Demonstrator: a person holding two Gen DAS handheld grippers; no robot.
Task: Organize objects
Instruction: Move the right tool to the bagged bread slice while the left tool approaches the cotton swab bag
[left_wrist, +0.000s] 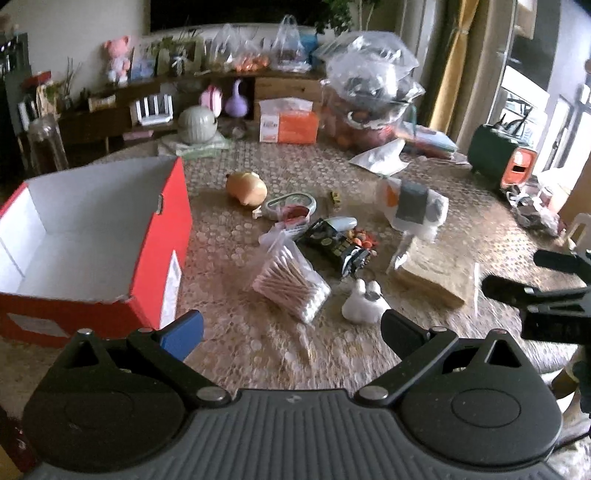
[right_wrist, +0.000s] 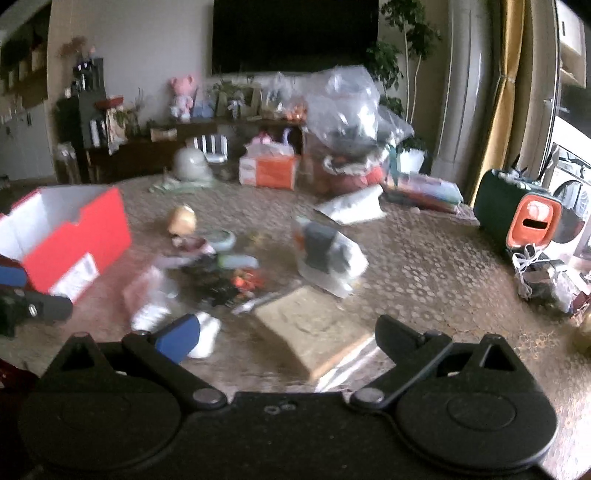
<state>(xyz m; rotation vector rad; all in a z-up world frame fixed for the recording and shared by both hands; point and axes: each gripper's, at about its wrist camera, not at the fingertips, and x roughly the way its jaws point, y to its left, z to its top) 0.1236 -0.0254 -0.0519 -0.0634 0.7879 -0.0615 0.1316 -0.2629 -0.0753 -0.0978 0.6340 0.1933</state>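
Observation:
An open red cardboard box (left_wrist: 92, 240) with a white inside stands at the left of the table, with nothing visible inside it. Small items lie scattered in the middle: a bag of cotton swabs (left_wrist: 291, 288), a white figurine (left_wrist: 364, 302), a black snack packet (left_wrist: 332, 243), a flat tan packet (left_wrist: 432, 273), a tan toy (left_wrist: 247, 188) and a clear bag holding a grey item (left_wrist: 413, 206). My left gripper (left_wrist: 291, 328) is open, just short of the swabs. My right gripper (right_wrist: 288, 336) is open above the near end of the tan packet (right_wrist: 314, 328). The right wrist view is blurred.
At the back of the table are an orange tissue box (left_wrist: 291, 125), a tall heap of plastic bags (left_wrist: 373, 85) and a pale round pot (left_wrist: 195, 123). A green and orange device (right_wrist: 517, 214) stands at the far right. A cluttered shelf runs along the wall.

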